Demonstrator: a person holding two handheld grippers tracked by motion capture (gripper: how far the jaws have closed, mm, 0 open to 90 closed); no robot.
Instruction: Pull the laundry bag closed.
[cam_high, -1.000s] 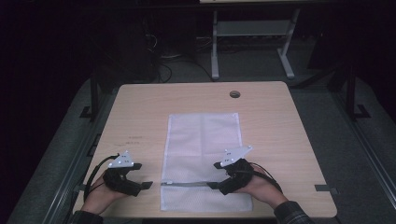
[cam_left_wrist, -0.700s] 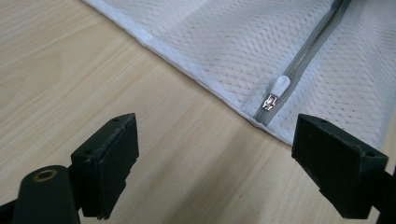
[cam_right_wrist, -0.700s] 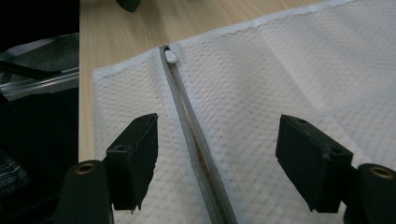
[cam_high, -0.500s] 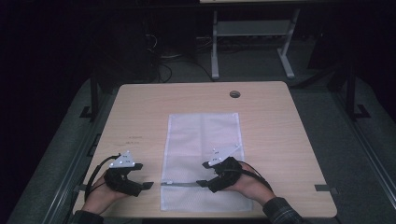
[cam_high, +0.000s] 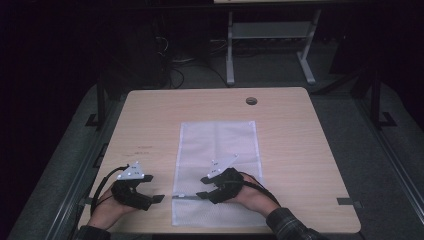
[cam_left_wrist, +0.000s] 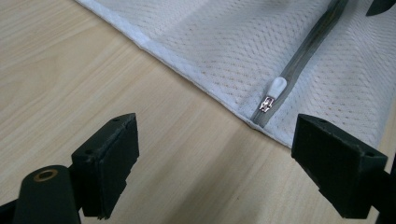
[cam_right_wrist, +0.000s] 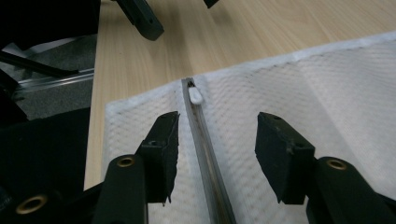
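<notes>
Wooden table (cam_high: 150, 130): right gripper (cam_right_wrist: 215, 140), closing, straddles mesh bag's zipper (cam_right_wrist: 205, 154).

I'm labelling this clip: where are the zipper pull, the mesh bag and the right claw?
zipper pull (cam_left_wrist: 277, 87), left gripper view, white tab.
mesh bag (cam_high: 220, 145), high view, middle of mesh.
right claw (cam_right_wrist: 215, 144), right gripper view, gap between jaws.

The tabletop (cam_left_wrist: 93, 70) was pale wood-grain laminate, smooth and matt. The laundry bag (cam_left_wrist: 243, 42) was white woven mesh, soft and dimpled, with a grey fabric zipper (cam_right_wrist: 205, 140), a small metal slider (cam_left_wrist: 266, 103) and a white, smooth plastic-looking pull (cam_left_wrist: 277, 87).
</notes>
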